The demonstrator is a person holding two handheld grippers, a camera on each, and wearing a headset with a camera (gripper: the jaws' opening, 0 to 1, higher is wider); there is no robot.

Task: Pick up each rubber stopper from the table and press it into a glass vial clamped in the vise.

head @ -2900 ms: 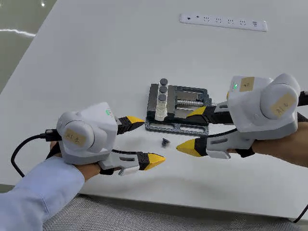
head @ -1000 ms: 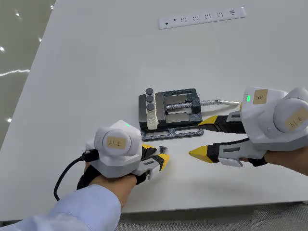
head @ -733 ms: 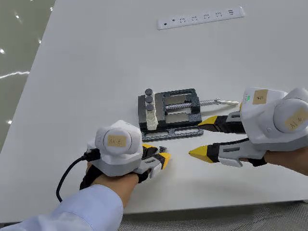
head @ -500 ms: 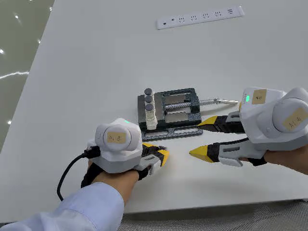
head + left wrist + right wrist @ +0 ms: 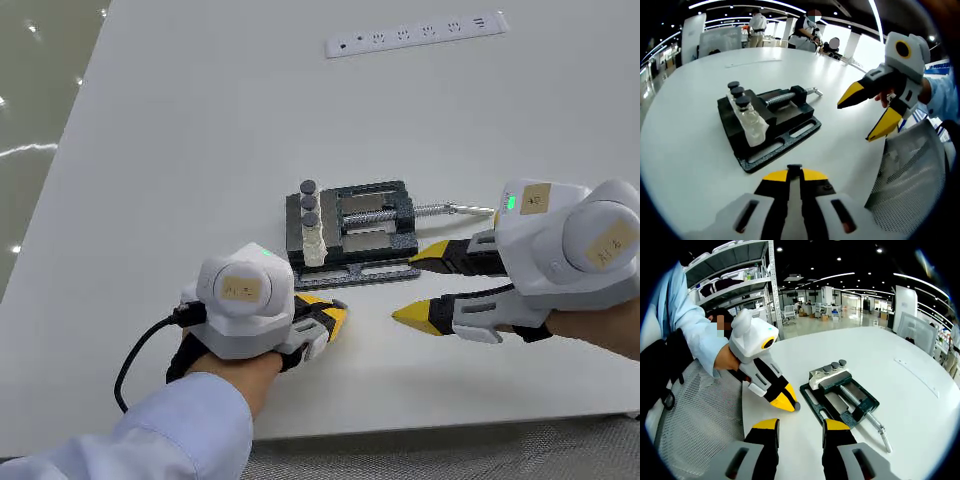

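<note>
A black vise (image 5: 365, 232) clamps a row of three glass vials (image 5: 312, 240), each capped with a dark stopper (image 5: 311, 218). My left gripper (image 5: 338, 318) rests low on the table just in front of the vise. Its jaws are shut on a small dark rubber stopper (image 5: 797, 407), which peeks from the yellow tips (image 5: 794, 167). My right gripper (image 5: 418, 284) hovers open and holds nothing, to the right of the vise's front edge. In the left gripper view the vials (image 5: 751, 122) stand at the vise's near-left end.
A white power strip (image 5: 415, 32) lies at the far side of the white table (image 5: 200, 150). The vise's screw handle (image 5: 455, 210) sticks out to the right. The table's near edge runs just below both hands, with a mesh chair (image 5: 910, 175) beyond it.
The left gripper, open earlier, has come down over the loose stopper in front of the vise and shut on it. The right gripper has stayed open and hardly moved.
</note>
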